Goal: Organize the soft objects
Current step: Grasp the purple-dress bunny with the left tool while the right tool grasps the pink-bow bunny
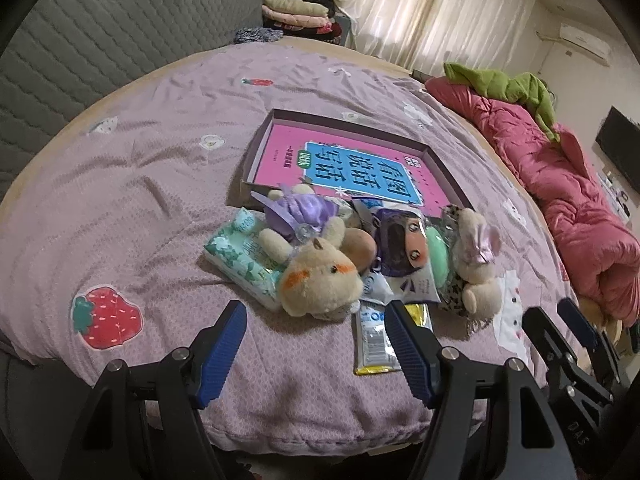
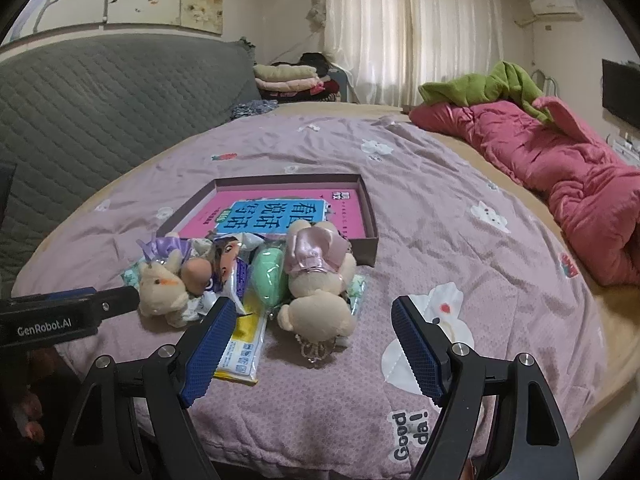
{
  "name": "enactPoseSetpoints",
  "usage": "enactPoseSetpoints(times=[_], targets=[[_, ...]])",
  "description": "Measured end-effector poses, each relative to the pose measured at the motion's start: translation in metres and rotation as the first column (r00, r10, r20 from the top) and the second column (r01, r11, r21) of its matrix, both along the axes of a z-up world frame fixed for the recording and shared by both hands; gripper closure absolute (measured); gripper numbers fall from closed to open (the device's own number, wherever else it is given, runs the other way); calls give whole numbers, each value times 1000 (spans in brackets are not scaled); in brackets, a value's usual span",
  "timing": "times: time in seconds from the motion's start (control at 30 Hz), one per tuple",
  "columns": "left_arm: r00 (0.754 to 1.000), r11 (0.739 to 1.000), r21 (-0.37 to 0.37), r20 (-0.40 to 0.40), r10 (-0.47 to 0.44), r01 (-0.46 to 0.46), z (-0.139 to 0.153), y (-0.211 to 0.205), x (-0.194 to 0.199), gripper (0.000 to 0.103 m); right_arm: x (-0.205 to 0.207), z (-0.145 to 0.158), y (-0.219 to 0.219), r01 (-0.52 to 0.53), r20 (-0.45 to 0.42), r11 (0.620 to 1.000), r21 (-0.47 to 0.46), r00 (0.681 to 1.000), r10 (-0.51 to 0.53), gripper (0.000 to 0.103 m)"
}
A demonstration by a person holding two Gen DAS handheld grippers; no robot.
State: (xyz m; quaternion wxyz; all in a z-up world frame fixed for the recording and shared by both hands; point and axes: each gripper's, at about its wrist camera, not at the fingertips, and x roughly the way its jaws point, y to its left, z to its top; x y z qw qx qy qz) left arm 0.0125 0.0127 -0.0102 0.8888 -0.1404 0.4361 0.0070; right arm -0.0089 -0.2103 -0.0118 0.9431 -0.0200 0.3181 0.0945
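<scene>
A pile of soft things lies on the lilac bedspread in front of a shallow open box [image 1: 448,168] [image 2: 370,216] holding a pink and blue book [image 1: 360,172] [image 2: 276,212]. The pile has a beige plush with a purple dress [image 1: 320,280] [image 2: 164,288], a beige plush with a pink bow [image 1: 478,264] [image 2: 320,280], a green soft egg [image 1: 436,256] [image 2: 272,276], a tissue pack [image 1: 240,256] and flat packets [image 1: 372,340] [image 2: 240,344]. My left gripper [image 1: 316,352] is open, just short of the purple-dress plush. My right gripper [image 2: 312,348] is open, just short of the pink-bow plush.
A rumpled pink quilt [image 1: 560,184] [image 2: 560,160] with a green cloth [image 1: 504,84] [image 2: 488,84] lies along the right of the bed. A grey quilted headboard [image 1: 100,32] [image 2: 100,108] is at the left. Folded clothes [image 1: 296,12] [image 2: 288,76] are stacked beyond the bed.
</scene>
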Motion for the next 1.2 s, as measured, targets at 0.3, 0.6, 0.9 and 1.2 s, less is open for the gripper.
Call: enactPoseSetpoints(times=[0.3,0.6,0.9,1.2], targets=[[998,996,-70,-35,44,-47,-7,15,31,32,11,-8,-7,15,-18,1000,21,1000,-14,22],[996,992,-120,-81,25,-34,-18,11,53,39,23,-17,-12,30,-35,999,14,999,-29,22],[989,990,-123,-139,46,-63,-34,14,63,48,34,-24,-7,19,-42,1000,-15,999,-20,22],[990,987,-150,-138,39,-59,-37,17,71,53,55,-41,8,-12,-64,996,-84,998,7,22]])
